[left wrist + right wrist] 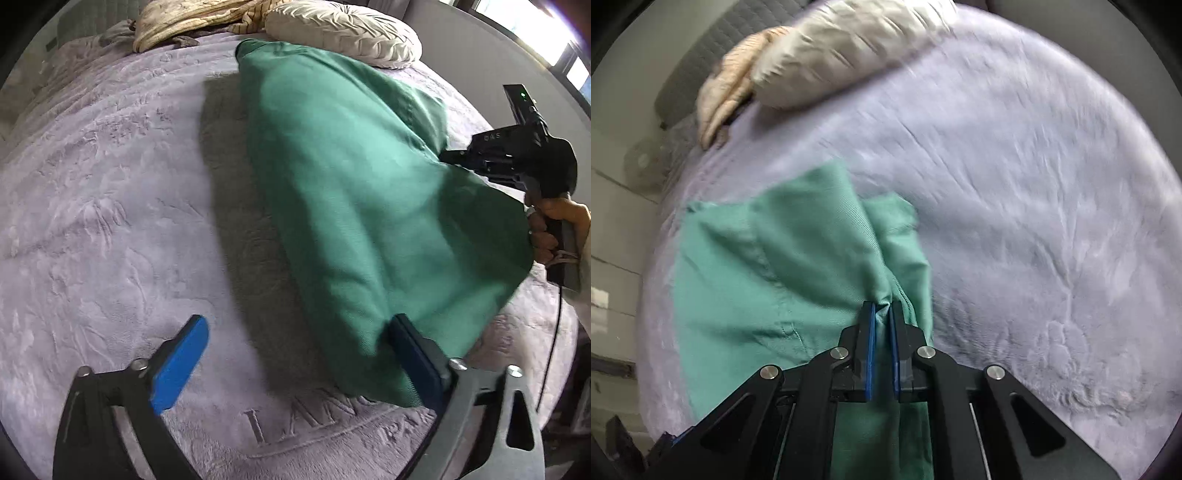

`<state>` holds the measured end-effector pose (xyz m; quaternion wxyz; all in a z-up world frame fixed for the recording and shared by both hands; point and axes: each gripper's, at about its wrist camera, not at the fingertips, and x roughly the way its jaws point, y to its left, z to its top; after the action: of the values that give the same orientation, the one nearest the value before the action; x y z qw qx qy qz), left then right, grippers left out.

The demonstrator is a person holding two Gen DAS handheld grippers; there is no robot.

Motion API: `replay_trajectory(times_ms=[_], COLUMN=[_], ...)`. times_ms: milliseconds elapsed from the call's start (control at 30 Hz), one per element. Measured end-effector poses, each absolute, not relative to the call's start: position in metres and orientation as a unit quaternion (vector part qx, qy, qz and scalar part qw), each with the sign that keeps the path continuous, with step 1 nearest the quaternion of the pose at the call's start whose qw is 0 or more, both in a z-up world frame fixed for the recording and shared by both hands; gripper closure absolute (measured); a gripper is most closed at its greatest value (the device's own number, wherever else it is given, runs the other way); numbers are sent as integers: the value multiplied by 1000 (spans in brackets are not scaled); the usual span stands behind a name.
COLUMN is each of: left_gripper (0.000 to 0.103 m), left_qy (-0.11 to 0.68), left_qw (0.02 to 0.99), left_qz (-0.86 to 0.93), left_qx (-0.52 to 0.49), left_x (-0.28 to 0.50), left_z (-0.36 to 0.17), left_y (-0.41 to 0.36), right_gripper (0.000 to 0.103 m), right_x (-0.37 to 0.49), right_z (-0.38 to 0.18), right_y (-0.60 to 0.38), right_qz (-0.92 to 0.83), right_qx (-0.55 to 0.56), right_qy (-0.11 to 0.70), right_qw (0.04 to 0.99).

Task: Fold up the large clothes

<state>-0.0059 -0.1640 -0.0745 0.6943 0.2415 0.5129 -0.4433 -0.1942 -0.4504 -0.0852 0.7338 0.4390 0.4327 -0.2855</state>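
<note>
Two tongs, right tongs (881,314) pinching green garment (768,266)

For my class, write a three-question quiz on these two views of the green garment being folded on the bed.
1. True or false: the right gripper is shut on the green garment.
2. How do the left gripper's jaws stand? A) wide open B) clamped on the pillow C) out of view
3. Name the surface under the garment.

Key: 1 true. 2 A; the cloth only lies against one finger. 3 the lilac blanket on the bed.
</note>
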Motion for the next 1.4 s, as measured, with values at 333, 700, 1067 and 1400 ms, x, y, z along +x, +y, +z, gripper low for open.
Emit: replay_trajectory(times_ms=[333,700,1067,1400], left_gripper=[3,3,3,3], left_qy=[542,580,610,616], left_qw=[680,683,653,644], left_qz=[-428,-415,-422,-430], left_qx=[247,159,150,144], left_x=[2,55,58,62], left_z=[-64,-53,-77,-81], left_y=[-165,-179,-212,-222], right_gripper=[96,31,31,31], right_x=[-230,-275,-252,-231], right_z=[-73,-59,-87,-101], right_y=[-440,-448,-452,-466], right_qz=[-268,-209,-168,-139], right_qx=[464,532,553,565], right_qy=[416,368,389,398], right_qw=[734,733,717,709])
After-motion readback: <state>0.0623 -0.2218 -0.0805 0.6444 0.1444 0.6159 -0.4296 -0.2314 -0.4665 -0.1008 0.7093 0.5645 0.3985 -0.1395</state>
